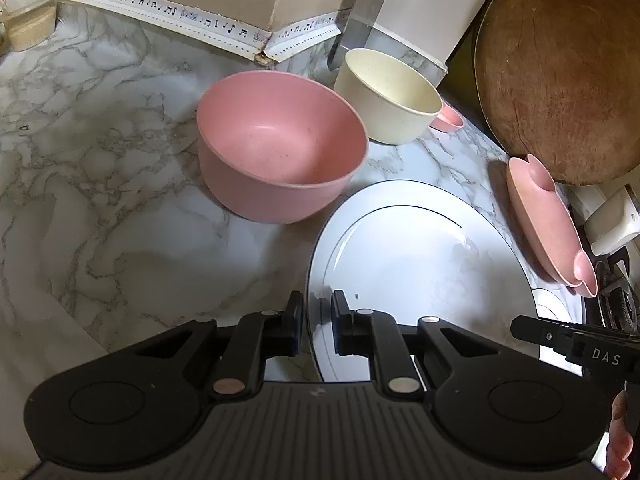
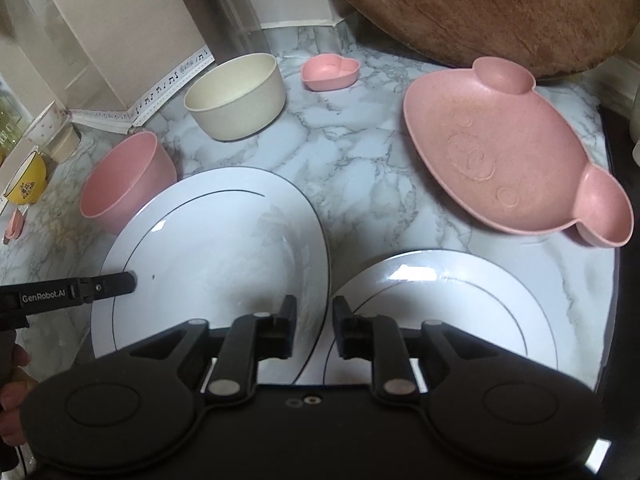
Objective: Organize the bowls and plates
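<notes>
My left gripper point(image 1: 316, 312) is shut on the left rim of a big white plate point(image 1: 420, 264), which is lifted and tilted. My right gripper point(image 2: 315, 316) is shut on the same plate's right rim point(image 2: 208, 256). The left gripper also shows in the right wrist view point(image 2: 120, 283). A second white plate point(image 2: 448, 312) lies flat under it on the right. A pink bowl point(image 1: 280, 152) and a cream bowl point(image 1: 390, 96) stand beyond. A pink bear-shaped dish point(image 2: 508, 164) lies at the right, and a small pink heart dish point(image 2: 330, 72) at the back.
The marble counter point(image 1: 100, 152) runs to a tiled wall with a music-note strip point(image 1: 192, 16). A round wooden board point(image 1: 560, 72) leans at the back right. A yellow cup point(image 2: 26, 184) and a patterned cup point(image 2: 48, 128) stand far left.
</notes>
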Motion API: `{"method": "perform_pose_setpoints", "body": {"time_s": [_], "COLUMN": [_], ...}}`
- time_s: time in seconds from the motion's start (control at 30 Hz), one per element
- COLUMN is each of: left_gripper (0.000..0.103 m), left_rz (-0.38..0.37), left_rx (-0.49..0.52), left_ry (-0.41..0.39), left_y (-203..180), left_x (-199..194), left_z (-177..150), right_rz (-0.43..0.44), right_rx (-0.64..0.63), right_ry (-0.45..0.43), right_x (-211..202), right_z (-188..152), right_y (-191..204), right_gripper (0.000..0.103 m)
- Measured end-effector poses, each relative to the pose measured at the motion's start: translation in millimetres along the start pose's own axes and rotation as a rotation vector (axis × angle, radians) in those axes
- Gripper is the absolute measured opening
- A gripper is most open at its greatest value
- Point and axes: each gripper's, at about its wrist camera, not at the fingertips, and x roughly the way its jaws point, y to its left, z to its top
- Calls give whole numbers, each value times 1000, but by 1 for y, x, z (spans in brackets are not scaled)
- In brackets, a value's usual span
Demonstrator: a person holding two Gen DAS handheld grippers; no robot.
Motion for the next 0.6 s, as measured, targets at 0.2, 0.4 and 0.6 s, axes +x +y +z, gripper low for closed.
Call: {"method": "perform_pose_setpoints", "body": {"time_s": [0.2,0.4,0.6], "left_gripper": [14,14,14], "left_rz": [-3,6,6], "left_rx": [6,34,51], "left_ry": [-8,-35,-71], "left_y": [3,3,5], "left_x": [-4,-14,-27], "left_z": [0,-3,-8], "right_rz": [-7,-11,-22], "right_rx": [26,34,23], "right_ry": [-13,-37,-71], "right_x": [-7,-19,-33], "right_z": [0,-4,-11], "right_y": [-2,-2,5], "right_gripper": [24,26,29]}}
